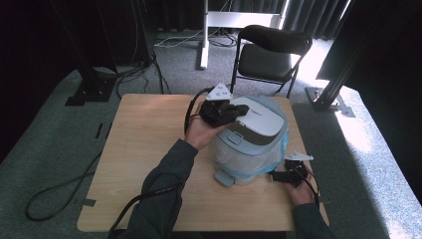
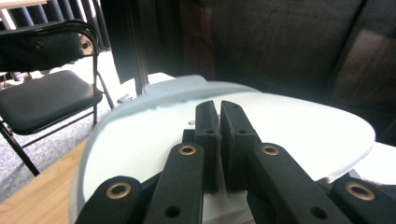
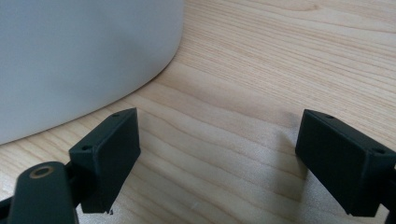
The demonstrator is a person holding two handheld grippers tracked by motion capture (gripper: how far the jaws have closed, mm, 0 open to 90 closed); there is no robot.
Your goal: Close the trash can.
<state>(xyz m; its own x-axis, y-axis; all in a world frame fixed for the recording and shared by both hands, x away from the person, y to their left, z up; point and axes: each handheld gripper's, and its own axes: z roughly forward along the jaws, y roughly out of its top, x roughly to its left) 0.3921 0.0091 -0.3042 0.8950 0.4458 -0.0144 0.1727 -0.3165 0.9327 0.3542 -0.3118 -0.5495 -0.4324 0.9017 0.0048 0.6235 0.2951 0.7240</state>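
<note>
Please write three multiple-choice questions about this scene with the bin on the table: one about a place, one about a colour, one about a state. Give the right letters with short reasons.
1. Where is the left gripper?
A. over the bin lid
B. on the chair
C. on the floor

2. What colour is the chair?
A. red
B. black
C. white

3. How are the right gripper jaws?
A. shut
B. wide apart
C. holding a cup

Answers: 1 A, it sits over the bin lid; 2 B, seat and frame are black; 3 B, bare table shows between them.

A black folding chair (image 1: 271, 52) stands on the grey carpet (image 1: 45, 139) just beyond the wooden counter (image 1: 144, 144). Black cables (image 1: 134, 69) trail across the floor, near a white stand base (image 1: 203, 47) and dark curtains (image 1: 179, 12).
</note>
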